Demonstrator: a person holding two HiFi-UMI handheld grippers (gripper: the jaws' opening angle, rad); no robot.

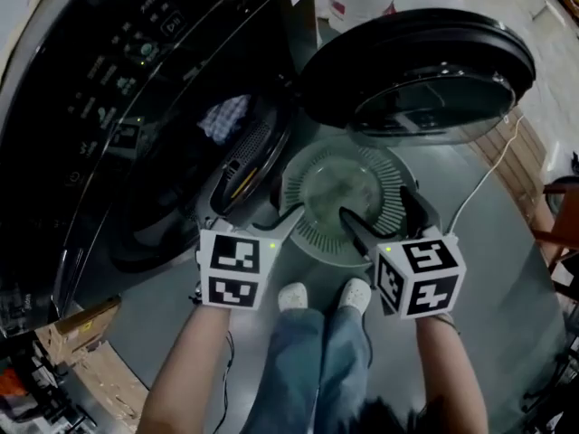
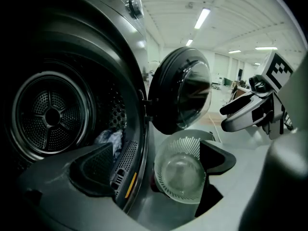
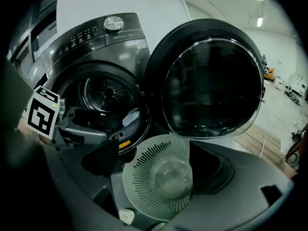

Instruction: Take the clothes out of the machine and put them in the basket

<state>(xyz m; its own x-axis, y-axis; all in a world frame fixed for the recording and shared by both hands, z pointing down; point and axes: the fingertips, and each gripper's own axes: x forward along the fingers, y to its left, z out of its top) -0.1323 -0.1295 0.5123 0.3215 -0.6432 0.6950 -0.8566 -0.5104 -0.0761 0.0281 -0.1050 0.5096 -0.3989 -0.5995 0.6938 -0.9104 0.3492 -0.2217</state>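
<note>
The dark front-loading machine [image 1: 136, 152] stands at the left with its round door [image 1: 421, 75] swung open to the right. A blue-and-white cloth [image 1: 224, 117] lies at the drum's mouth; it shows also as the cloth [image 2: 109, 141] and the cloth [image 3: 130, 117] in the gripper views. A pale slotted basket [image 1: 312, 238] sits empty on the floor under the door. My left gripper [image 1: 258, 217] hangs open by the drum's lower rim, nothing between its jaws. My right gripper [image 1: 380, 211] is open over the basket [image 3: 144, 162], holding nothing.
The person's two feet in white socks [image 1: 294, 295] stand just behind the basket. A white cable [image 1: 488, 174] runs across the grey floor to the right, beside a wooden pallet [image 1: 520, 152]. A cardboard box [image 1: 86, 319] lies at the lower left.
</note>
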